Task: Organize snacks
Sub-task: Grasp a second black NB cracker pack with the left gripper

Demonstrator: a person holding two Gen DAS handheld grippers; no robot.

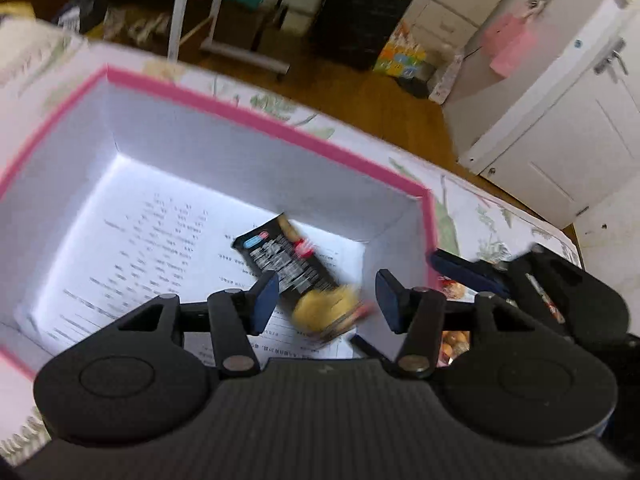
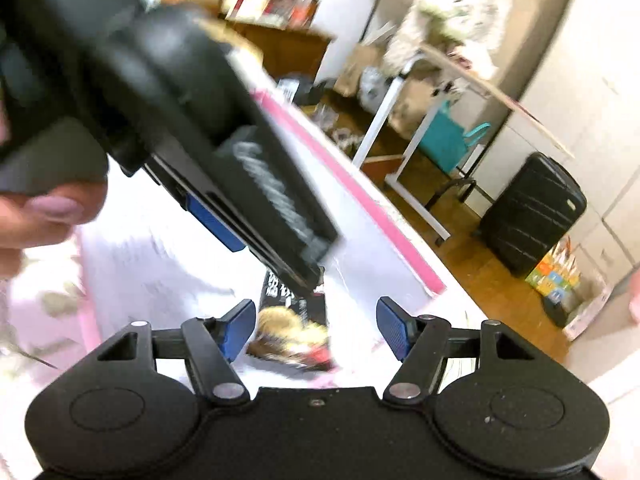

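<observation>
A black snack packet [image 1: 288, 264] with yellow pictures lies inside a white box with a pink rim [image 1: 256, 116], on a printed sheet. My left gripper [image 1: 327, 300] is open and empty, right above the packet's near end. In the right wrist view my right gripper [image 2: 316, 330] is open and empty, with the same packet [image 2: 294, 340] lying between and below its fingers. The left gripper's body [image 2: 240, 152] crosses this view from the upper left, over the box rim [image 2: 360, 196]. The right gripper [image 1: 520, 276] shows at the right edge of the left wrist view.
The box stands on a table with a floral cloth [image 1: 488, 216]. Another snack bag [image 1: 454, 340] lies outside the box at the right. Beyond the table are a wooden floor, a black suitcase [image 1: 360, 12], a white stand [image 2: 400, 120] and white cabinets [image 1: 560, 120].
</observation>
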